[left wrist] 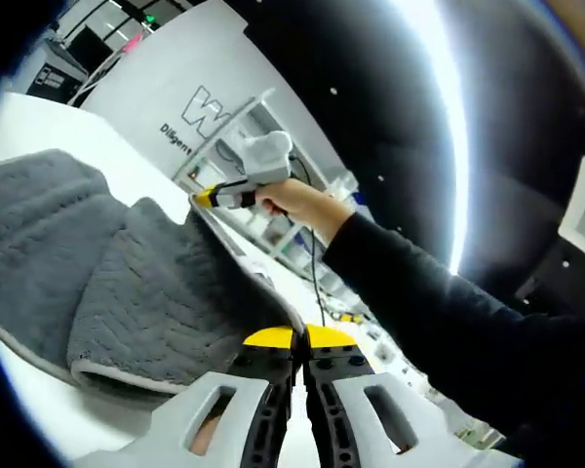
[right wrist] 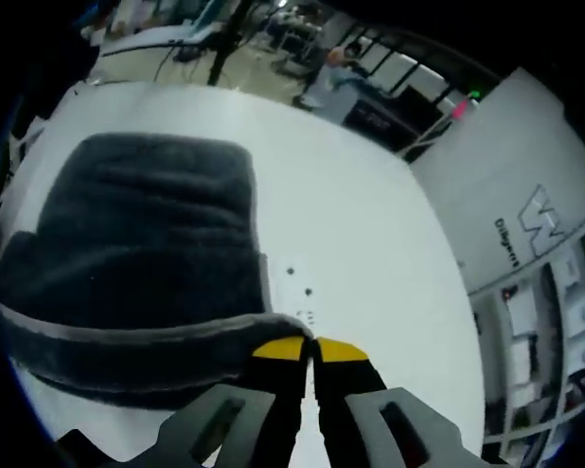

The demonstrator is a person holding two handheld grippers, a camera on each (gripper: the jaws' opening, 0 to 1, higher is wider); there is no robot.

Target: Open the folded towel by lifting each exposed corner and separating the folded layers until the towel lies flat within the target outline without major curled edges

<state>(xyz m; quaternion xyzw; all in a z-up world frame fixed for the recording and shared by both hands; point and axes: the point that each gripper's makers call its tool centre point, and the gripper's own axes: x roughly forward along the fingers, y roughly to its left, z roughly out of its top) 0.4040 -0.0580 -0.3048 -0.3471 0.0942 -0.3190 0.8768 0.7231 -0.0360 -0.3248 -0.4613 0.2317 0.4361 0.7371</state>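
The grey towel (left wrist: 127, 283) hangs lifted over the white table (left wrist: 39, 127), its pale hem along the lower edge. My left gripper (left wrist: 298, 339) is shut on one corner of the towel, yellow tips pressed together. The right gripper (left wrist: 213, 198), held by a hand, pinches the other end of the same edge, which runs taut between the two. In the right gripper view the towel (right wrist: 136, 234) lies mounded on the table (right wrist: 370, 244), and my right gripper (right wrist: 310, 349) is shut on its hemmed edge.
A black-sleeved arm (left wrist: 448, 312) crosses the left gripper view from the right. A white panel with lettering (right wrist: 526, 224) and shelves (left wrist: 292, 234) stand beyond the table's far edge. Small dark marks (right wrist: 299, 281) dot the table near the towel. A person (right wrist: 336, 68) stands far off.
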